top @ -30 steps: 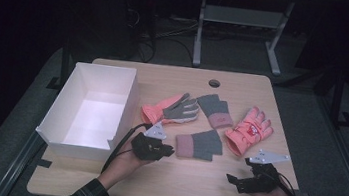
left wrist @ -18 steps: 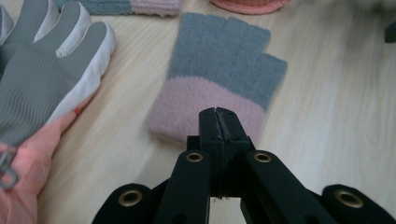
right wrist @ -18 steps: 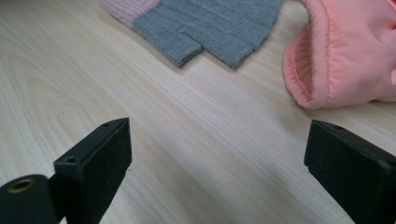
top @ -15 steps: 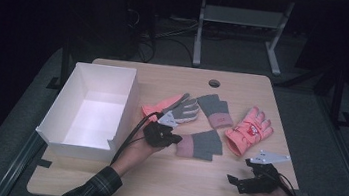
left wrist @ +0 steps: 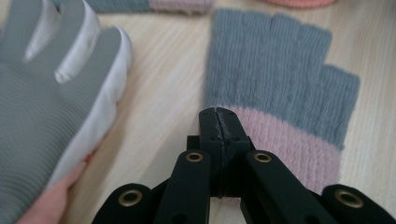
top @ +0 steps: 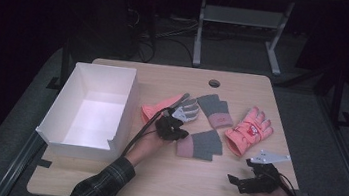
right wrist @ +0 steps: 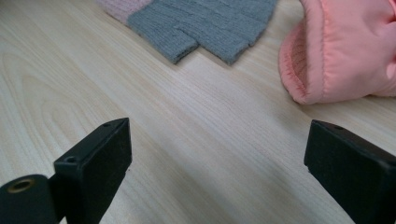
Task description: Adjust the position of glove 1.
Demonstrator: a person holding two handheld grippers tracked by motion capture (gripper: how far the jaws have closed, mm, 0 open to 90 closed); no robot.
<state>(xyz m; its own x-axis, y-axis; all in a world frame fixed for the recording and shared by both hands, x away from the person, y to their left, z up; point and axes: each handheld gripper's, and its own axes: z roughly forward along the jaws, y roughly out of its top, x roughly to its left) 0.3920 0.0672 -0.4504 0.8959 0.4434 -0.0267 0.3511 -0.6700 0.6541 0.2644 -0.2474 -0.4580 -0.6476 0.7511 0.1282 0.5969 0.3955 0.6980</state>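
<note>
Four gloves lie mid-table. My left gripper [top: 171, 128] is shut, between a grey-and-white glove with a salmon cuff [top: 171, 108] and a grey knit fingerless glove with a pink cuff [top: 202, 143]. In the left gripper view its closed tips [left wrist: 218, 114] rest at the edge of that knit glove's pink cuff [left wrist: 285, 140]; I see no fabric pinched between them. The grey-and-white glove [left wrist: 56, 93] lies to their left. My right gripper [top: 240, 181] stands open near the table's front right, over bare wood [right wrist: 219, 154].
A white open box [top: 92, 113] stands at the left of the table. A second knit glove [top: 216, 111] and a salmon padded glove [top: 249, 130] lie farther right. The padded glove [right wrist: 345, 51] and the knit glove [right wrist: 210, 23] lie ahead of the right jaws.
My left hand has moved away from the front edge and to the right, up to the near knit glove. The right hand and the gloves have stayed put.
</note>
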